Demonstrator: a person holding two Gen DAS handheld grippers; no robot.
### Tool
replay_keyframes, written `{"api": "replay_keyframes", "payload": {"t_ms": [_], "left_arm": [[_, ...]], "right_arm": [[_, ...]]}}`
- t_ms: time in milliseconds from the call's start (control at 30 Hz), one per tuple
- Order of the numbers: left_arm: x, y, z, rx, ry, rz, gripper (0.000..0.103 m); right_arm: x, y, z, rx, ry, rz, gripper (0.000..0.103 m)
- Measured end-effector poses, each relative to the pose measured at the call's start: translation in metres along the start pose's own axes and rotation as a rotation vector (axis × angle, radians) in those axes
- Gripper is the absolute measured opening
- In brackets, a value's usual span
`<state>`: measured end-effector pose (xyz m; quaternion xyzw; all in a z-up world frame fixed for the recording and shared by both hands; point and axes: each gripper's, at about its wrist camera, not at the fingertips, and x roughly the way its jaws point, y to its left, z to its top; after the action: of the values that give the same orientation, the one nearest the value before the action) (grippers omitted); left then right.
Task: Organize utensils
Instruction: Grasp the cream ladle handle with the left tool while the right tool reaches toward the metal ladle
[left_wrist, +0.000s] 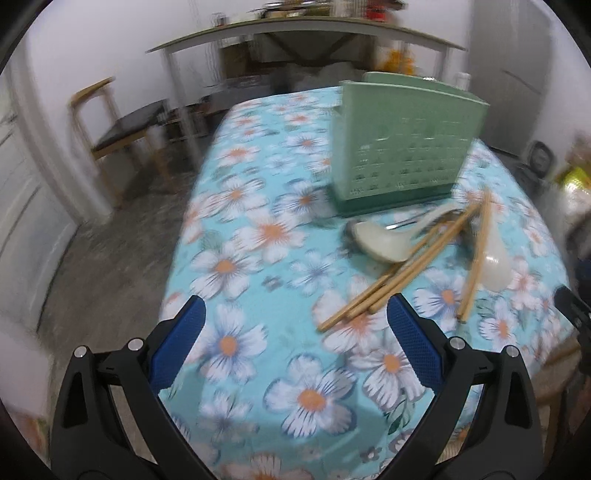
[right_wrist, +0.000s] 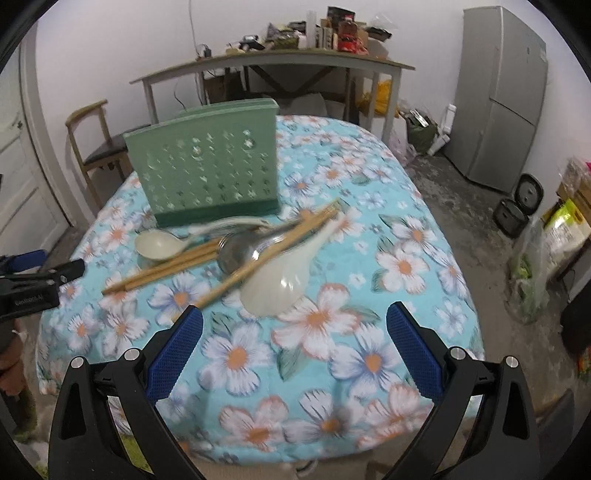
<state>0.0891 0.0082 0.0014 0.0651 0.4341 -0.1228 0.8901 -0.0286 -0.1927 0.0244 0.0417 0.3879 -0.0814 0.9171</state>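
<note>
A green perforated utensil holder (right_wrist: 207, 173) (left_wrist: 402, 147) stands upright on the floral tablecloth (right_wrist: 332, 350) (left_wrist: 258, 236). In front of it lies a heap: wooden chopsticks (right_wrist: 173, 267) (left_wrist: 402, 275), two white ladle spoons (right_wrist: 284, 275) (right_wrist: 157, 244) (left_wrist: 380, 240) and a metal ladle (right_wrist: 240, 253). My right gripper (right_wrist: 293, 347) hovers open just in front of the large white spoon, holding nothing. My left gripper (left_wrist: 295, 343) is open and empty, low over the cloth, its right finger near the chopstick ends. The left gripper also shows at the left edge of the right wrist view (right_wrist: 48, 275).
A wooden chair (right_wrist: 96, 147) stands beyond the table's far left. A long cluttered side table (right_wrist: 273, 62) lines the back wall. A grey fridge (right_wrist: 502, 99) stands at the right, with a rice cooker (right_wrist: 517, 210) and bags (right_wrist: 535, 273) on the floor.
</note>
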Motion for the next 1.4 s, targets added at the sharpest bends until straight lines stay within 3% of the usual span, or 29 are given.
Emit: {"api": "replay_keyframes", "payload": {"t_ms": [200, 400, 567, 800, 1000, 1400], "left_arm": [[0.007, 0.006, 0.012, -0.02, -0.046, -0.203, 0.095], [0.025, 0.004, 0.025, -0.007, -0.029, -0.24, 0.095], [0.034, 0.009, 0.034, -0.043, -0.029, -0.339, 0.095], [0.054, -0.005, 0.034, -0.053, 0.068, -0.456, 0.049], [0.07, -0.011, 0.031, -0.065, 0.132, -0.462, 0.034], [0.091, -0.015, 0.03, -0.11, 0.2, -0.397, 0.028]], "right_arm": [[0.013, 0.011, 0.008, 0.037, -0.024, 0.053, 0.097], [0.024, 0.022, 0.017, 0.038, -0.015, 0.089, 0.097], [0.032, 0.027, 0.02, 0.019, -0.015, 0.101, 0.095], [0.049, 0.02, 0.023, 0.047, 0.019, 0.117, 0.089], [0.06, 0.013, 0.023, 0.061, 0.038, 0.127, 0.089], [0.064, 0.0, 0.018, 0.095, 0.042, 0.144, 0.089]]}}
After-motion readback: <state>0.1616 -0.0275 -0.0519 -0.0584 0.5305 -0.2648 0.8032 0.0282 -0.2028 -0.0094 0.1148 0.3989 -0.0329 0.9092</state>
